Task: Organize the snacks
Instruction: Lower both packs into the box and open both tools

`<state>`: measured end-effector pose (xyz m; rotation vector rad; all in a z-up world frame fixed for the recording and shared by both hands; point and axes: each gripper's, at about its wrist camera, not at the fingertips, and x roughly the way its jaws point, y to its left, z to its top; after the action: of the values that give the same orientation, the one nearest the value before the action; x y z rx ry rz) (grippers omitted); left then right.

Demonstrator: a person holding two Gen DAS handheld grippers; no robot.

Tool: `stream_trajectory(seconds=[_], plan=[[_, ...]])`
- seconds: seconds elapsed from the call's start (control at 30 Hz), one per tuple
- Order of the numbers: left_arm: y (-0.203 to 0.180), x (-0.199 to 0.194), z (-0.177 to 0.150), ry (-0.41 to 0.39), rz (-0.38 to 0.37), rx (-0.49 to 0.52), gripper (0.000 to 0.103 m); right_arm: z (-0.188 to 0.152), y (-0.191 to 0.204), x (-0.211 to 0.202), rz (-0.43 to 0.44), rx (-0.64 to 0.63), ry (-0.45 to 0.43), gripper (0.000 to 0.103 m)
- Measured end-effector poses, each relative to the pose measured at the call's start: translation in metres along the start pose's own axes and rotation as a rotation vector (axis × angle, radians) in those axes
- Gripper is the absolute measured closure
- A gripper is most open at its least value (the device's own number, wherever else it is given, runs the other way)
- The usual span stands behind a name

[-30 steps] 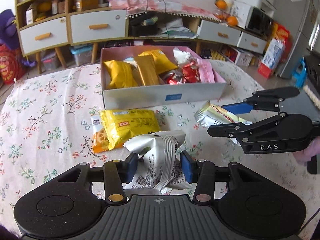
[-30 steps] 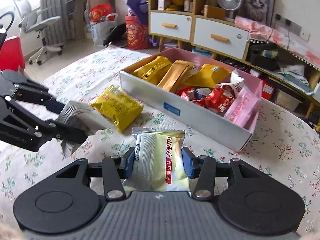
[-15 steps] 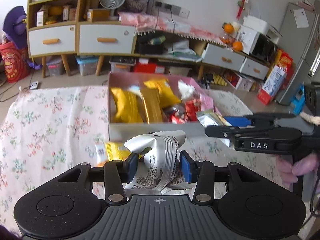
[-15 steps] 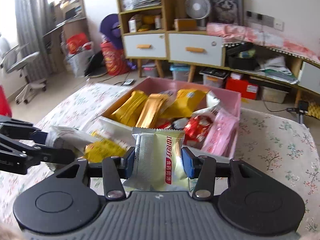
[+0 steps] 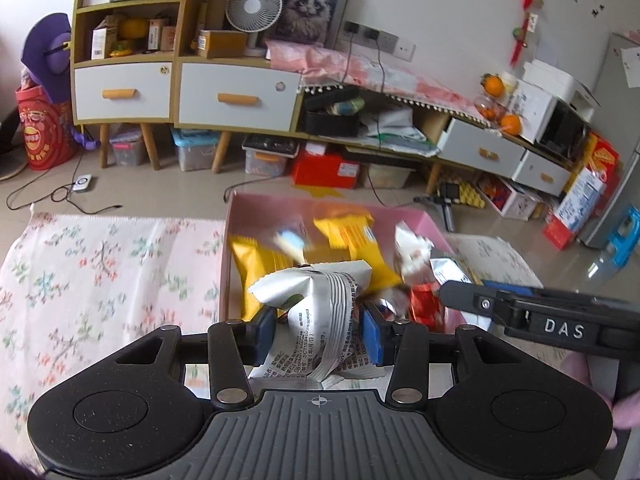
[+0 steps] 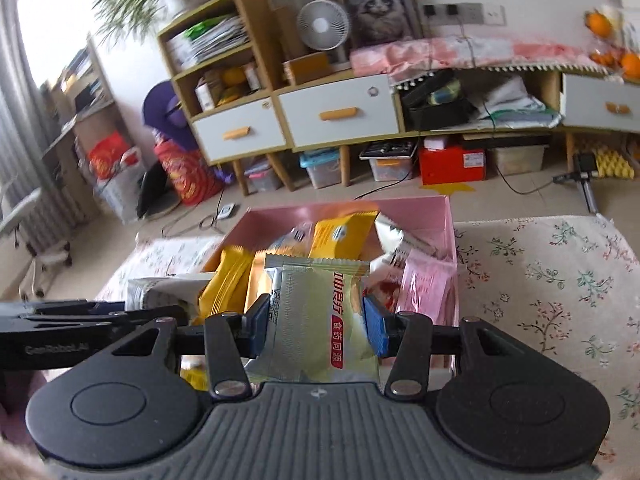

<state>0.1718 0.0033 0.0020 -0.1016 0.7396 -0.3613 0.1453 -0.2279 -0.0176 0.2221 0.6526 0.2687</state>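
We held a silver packet (image 5: 320, 312) clamped in the left tool (image 5: 318, 330) and a green packet (image 6: 320, 316) in the right tool (image 6: 316, 330), both raised over the pink box (image 6: 420, 210), ready to drop in.

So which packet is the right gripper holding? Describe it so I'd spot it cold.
Find the pink box of snacks on the floral-clothed table. In front of it, the right gripper clamps a pale green packet with a red label strip of white characters. The left gripper's packet is crumpled silver, and those in the box are mostly yellow, red or pink.
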Motion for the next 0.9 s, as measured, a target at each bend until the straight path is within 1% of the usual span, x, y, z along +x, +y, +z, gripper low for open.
stream_trajectory(seconds=[0.1,0.33,0.47,0.6,0.63,0.73,0.77,0.8,0.83,0.87,0.9], plan=[[0.001,0.012,0.011,-0.015,0.016,0.002,0.061,0.006,-0.004,0.008,-0.004,0.034,-0.016,0.058],[0.005,0.040,0.028,-0.025,0.057,0.003,0.061,0.018,-0.007,0.027,-0.020,0.058,-0.024,0.058],[0.003,0.053,0.035,-0.031,0.081,0.026,0.060,0.023,-0.007,0.036,-0.051,0.041,-0.020,0.058],[0.004,0.064,0.040,-0.030,0.093,0.026,0.060,0.026,-0.007,0.042,-0.070,0.029,-0.017,0.058],[0.004,0.066,0.041,-0.029,0.099,0.027,0.064,0.026,-0.007,0.043,-0.072,0.028,-0.017,0.058],[0.005,0.070,0.042,-0.029,0.095,0.023,0.064,0.028,-0.006,0.044,-0.074,0.024,-0.015,0.058],[0.005,0.069,0.042,-0.038,0.086,0.023,0.061,0.028,-0.006,0.044,-0.074,0.025,-0.016,0.057],[0.006,0.070,0.042,-0.040,0.079,0.025,0.058,0.028,-0.006,0.042,-0.075,0.030,-0.022,0.054],[0.005,0.069,0.042,-0.038,0.084,0.026,0.049,0.029,-0.007,0.041,-0.069,0.036,-0.025,0.048],[0.005,0.068,0.042,-0.041,0.091,0.029,0.038,0.029,-0.007,0.039,-0.064,0.043,-0.030,0.037],[0.004,0.067,0.042,-0.047,0.095,0.036,0.035,0.029,-0.008,0.037,-0.060,0.048,-0.038,0.035]])
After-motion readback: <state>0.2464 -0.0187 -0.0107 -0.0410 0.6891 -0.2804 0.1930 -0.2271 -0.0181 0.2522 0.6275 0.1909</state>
